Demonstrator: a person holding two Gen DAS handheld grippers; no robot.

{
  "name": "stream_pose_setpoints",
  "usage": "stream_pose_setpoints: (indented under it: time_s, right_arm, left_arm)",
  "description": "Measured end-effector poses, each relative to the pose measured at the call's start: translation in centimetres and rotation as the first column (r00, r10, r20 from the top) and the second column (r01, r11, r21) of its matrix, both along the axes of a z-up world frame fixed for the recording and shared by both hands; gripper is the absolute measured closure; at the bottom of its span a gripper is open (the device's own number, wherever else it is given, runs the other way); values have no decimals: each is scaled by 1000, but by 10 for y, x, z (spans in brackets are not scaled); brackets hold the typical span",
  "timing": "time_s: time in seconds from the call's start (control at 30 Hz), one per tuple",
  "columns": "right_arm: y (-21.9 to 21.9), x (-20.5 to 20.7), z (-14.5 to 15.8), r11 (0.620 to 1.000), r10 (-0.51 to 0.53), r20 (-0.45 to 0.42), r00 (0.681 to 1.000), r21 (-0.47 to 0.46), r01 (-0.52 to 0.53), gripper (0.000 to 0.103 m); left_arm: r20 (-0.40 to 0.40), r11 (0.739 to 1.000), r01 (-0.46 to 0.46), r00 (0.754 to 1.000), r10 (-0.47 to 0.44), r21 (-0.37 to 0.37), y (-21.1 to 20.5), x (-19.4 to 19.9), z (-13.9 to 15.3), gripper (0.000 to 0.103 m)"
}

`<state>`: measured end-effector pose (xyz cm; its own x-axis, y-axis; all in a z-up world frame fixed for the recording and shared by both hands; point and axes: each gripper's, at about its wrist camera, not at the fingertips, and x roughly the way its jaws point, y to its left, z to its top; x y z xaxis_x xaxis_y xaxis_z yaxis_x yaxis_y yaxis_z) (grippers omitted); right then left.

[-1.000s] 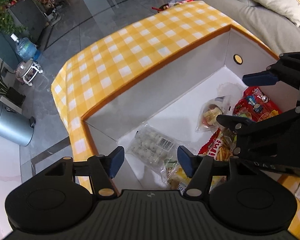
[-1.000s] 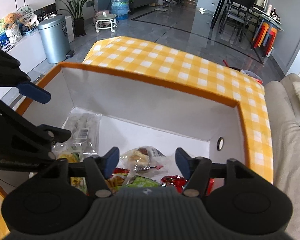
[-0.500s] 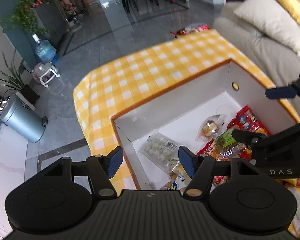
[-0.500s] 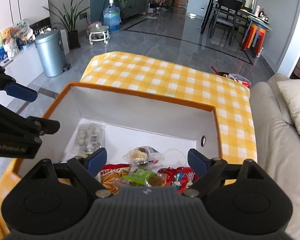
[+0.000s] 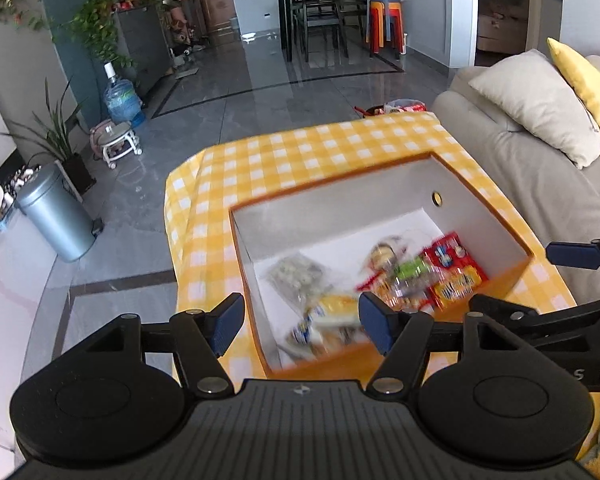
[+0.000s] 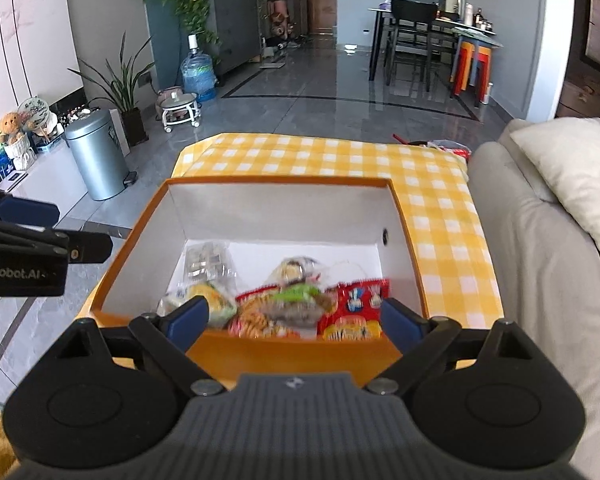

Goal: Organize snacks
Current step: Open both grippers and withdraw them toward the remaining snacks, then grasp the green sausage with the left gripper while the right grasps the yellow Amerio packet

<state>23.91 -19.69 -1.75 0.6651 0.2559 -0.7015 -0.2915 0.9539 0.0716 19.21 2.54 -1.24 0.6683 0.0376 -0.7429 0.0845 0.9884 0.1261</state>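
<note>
An orange box (image 5: 500, 216) with white inner walls (image 6: 276, 216) sits on a yellow checked tablecloth (image 5: 300, 152). Inside lie several snack packs: a red pack (image 5: 456, 272) (image 6: 356, 304), a green-topped pack (image 6: 300, 294), a clear bag of pale sweets (image 5: 300, 276) (image 6: 208, 260) and a yellow pack (image 5: 332, 312). My left gripper (image 5: 300, 322) is open and empty, raised above the box's near left corner. My right gripper (image 6: 294, 320) is open and empty above the box's near edge. Each gripper shows at the side of the other's view.
A grey sofa (image 6: 540, 248) with a beige cushion (image 5: 540, 100) runs along the right of the table. A metal bin (image 6: 96, 156), a water bottle (image 6: 198, 74) and plants stand on the floor at the left. A dining table with stools (image 5: 340, 12) is far behind.
Both grippers have risen and pulled back from inside the box, so the whole box and room now show. The right gripper's fingers have opened wider. The snacks stay in the box.
</note>
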Motion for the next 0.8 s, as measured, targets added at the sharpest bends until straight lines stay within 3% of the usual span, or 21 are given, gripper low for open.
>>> stream_pose_setpoints:
  time_s: [0.13, 0.4, 0.57, 0.8]
  right_arm:
    - [-9, -30, -4, 1000, -22, 3, 1000, -1, 22, 13]
    - [-26, -79, -19, 997, -51, 5, 999, -50, 51, 13]
    - [-32, -99, -35, 988, -40, 17, 999, -150, 42, 13]
    - [-58, -115, -55, 988, -47, -61, 997, -152, 37, 13]
  left_arm:
    - [-16, 1000, -5, 1000, 4, -15, -6, -23, -13, 26]
    - [-54, 992, -23, 998, 16, -127, -13, -55, -29, 26]
    - [-82, 987, -16, 997, 3, -158, -29, -68, -42, 26]
    - [-162, 982, 9, 986, -40, -189, -47, -79, -66, 26]
